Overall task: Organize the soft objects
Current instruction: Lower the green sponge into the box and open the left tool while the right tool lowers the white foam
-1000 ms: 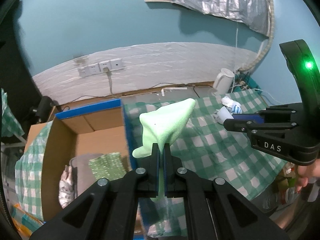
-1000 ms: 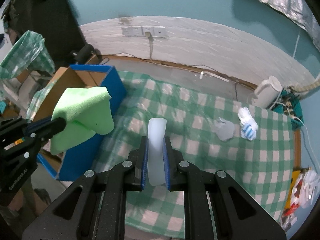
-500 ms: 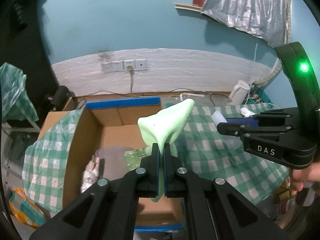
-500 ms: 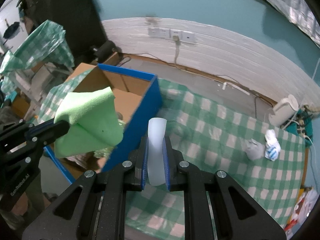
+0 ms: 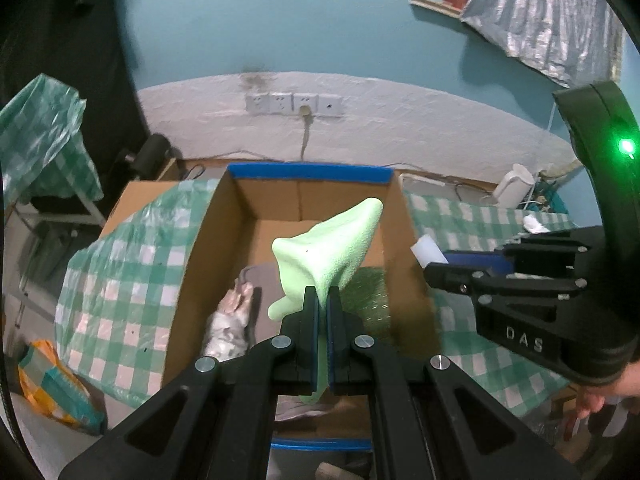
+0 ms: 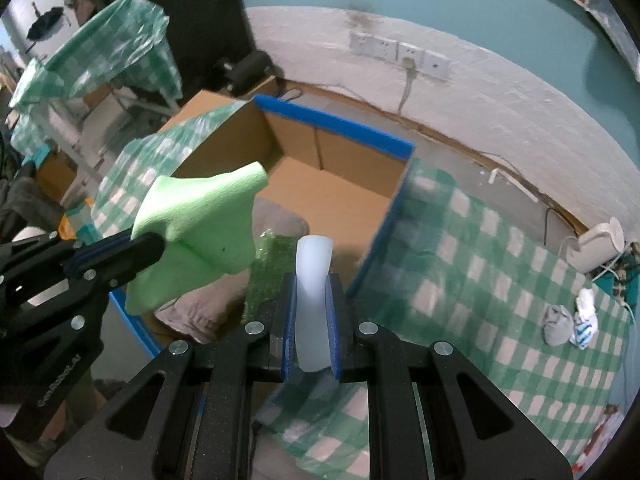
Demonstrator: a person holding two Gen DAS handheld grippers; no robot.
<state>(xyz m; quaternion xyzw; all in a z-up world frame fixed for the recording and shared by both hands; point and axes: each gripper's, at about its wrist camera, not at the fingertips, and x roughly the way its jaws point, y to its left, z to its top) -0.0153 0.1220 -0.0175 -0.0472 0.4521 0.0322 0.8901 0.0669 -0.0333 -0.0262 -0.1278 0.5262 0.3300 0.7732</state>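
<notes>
My left gripper is shut on a light green cloth and holds it above the open cardboard box with blue edges. The cloth also shows in the right wrist view. My right gripper is shut on a white foam piece, held over the box's right side; it shows in the left wrist view. Inside the box lie a green sparkly pad, a grey cloth and a pale crumpled item.
A table with a green checked cover stands right of the box, with a grey sock, a white-blue sock and a white kettle. A checked plastic sheet drapes the box's left flap. Wall sockets are behind.
Both grippers have moved left from over the table to over the box, each still holding its item. The box now fills the middle of both views.
</notes>
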